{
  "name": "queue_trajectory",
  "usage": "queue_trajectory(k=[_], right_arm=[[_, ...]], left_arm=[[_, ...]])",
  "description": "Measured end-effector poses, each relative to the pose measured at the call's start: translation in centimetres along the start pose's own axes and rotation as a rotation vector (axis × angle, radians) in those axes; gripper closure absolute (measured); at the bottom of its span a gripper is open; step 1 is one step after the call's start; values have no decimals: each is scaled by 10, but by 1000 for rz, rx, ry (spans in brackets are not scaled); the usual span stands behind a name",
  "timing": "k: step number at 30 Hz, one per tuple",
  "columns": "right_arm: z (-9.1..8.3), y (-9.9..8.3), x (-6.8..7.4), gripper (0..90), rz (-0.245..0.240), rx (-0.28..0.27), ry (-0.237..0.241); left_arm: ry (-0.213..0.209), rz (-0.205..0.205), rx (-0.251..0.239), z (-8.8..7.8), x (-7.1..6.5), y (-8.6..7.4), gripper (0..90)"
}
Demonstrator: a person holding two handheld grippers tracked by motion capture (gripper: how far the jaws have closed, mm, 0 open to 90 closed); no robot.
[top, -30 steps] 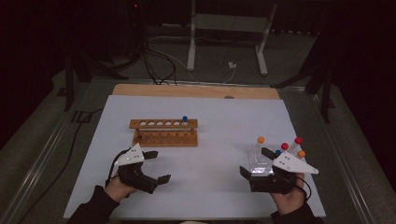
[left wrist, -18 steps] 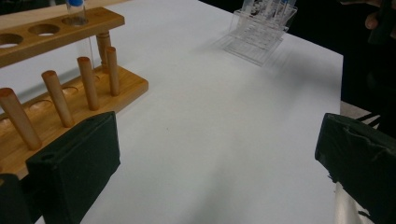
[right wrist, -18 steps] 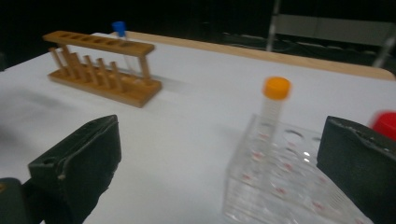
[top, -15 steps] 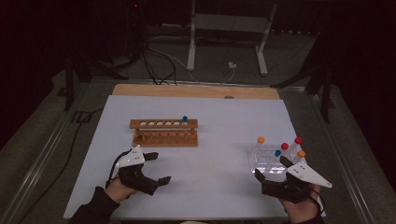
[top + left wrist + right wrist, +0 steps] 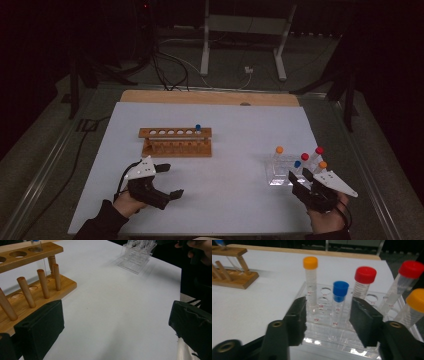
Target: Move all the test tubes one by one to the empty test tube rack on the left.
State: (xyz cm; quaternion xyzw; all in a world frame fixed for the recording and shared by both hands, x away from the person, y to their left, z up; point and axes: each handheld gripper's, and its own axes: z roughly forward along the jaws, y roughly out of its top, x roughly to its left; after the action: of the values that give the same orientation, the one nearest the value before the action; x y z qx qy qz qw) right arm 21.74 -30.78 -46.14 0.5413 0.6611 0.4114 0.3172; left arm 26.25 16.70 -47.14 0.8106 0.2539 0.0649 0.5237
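One tube with a blue cap point(image 5: 198, 128) already stood in the wooden rack point(image 5: 176, 142), at its end hole, with the other holes bare; five capped tubes were left in the clear plastic rack point(image 5: 278, 175), so by my judgement the transfer was barely started. Right gripper point(image 5: 328, 311) sat low at the near side of the clear rack, jaws pointing into it, and the blue-capped tube point(image 5: 339, 301) stood directly ahead between the two black jaws. Those jaws had just been closing from wide to roughly a medium gap, with that tube between them; a gap showed on both sides of it, so pads were not yet on it, nothing gripped. Beyond the jaws to their left stood the orange-capped tube point(image 5: 310, 277), to their right a red-capped tube point(image 5: 364, 281), and farther right another red one point(image 5: 405, 280) and a second orange one point(image 5: 413, 306), both tilted. Left gripper point(image 5: 166, 181) rested on the table just short of the wooden rack, jaws spread wide, holding nothing; in the left gripper view the rack's pegs point(image 5: 26, 291) stood just past its left jaw. Likely step in hand: pinch the blue-capped tube and lift it out.
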Motion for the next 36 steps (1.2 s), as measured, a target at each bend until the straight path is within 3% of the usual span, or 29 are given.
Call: queue_trajectory(k=[4, 12, 20, 26, 36], right_arm=[[8, 1, -2, 571, 3, 26, -10], [20, -1, -6, 668, -2, 52, -46], [27, 0, -7, 757, -11, 75, -49], [26, 1, -8, 769, -19, 85, -46], [9, 15, -2, 770, -70, -3, -44]], left_arm=[[-5, 4, 0, 2, 0, 1, 9], [-8, 5, -4, 3, 0, 1, 9], [-11, 1, -6, 3, 1, 2, 9], [-14, 0, -9, 2, 1, 2, 9], [-16, -1, -14, 2, 2, 3, 9]])
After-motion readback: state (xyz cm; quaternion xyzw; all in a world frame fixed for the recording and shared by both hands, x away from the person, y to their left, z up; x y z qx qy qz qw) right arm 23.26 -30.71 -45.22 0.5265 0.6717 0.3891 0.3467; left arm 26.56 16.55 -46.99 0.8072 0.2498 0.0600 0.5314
